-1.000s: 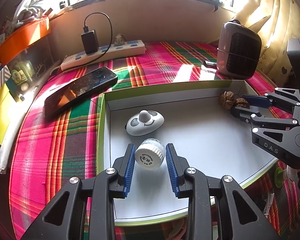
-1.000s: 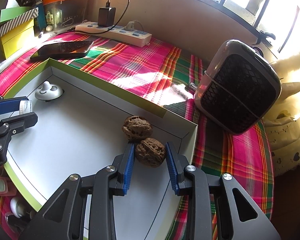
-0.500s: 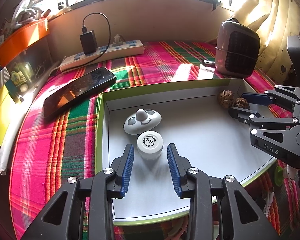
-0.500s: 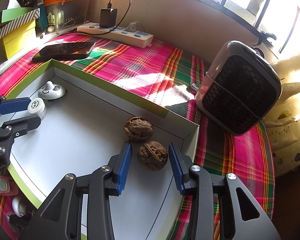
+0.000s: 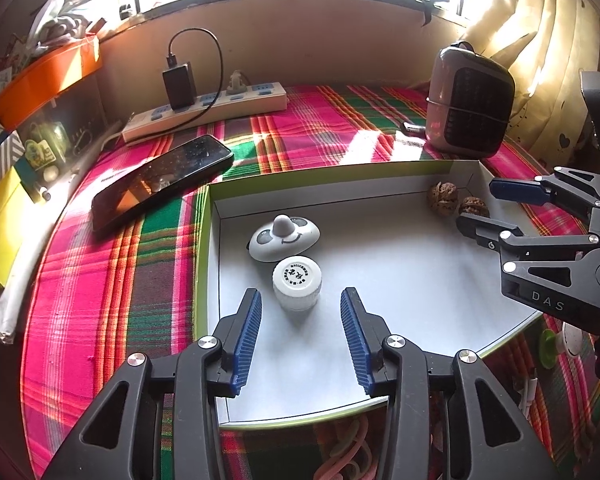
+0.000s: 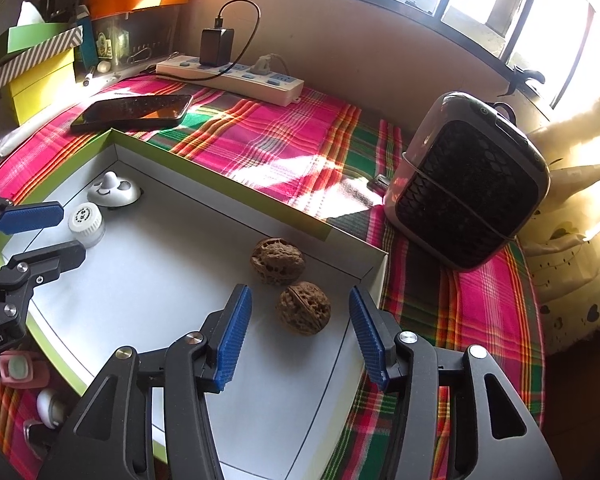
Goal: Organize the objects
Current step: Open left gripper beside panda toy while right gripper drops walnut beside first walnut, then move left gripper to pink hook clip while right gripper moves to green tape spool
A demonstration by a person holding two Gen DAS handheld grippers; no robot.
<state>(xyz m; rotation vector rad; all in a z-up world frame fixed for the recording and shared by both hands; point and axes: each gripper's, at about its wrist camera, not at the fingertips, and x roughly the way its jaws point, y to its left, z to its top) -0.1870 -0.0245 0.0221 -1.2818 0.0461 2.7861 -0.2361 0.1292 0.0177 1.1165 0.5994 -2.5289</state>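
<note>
The shallow white tray (image 5: 400,280) with a green rim sits on the plaid-covered desk (image 5: 112,280). Inside the tray, near its left wall, a small white bottle (image 5: 297,282) stands upright just in front of a white smiley-face gadget (image 5: 284,237). The left gripper (image 5: 300,332) has just been opening its jaws; they stand apart on either side of the bottle, not touching it. Near the tray's far right corner lie 2 walnuts (image 6: 290,280), side by side. The right gripper (image 6: 300,328) has also just been opening its jaws, which stand apart around the nearer walnut (image 6: 304,308) without touching it.
</note>
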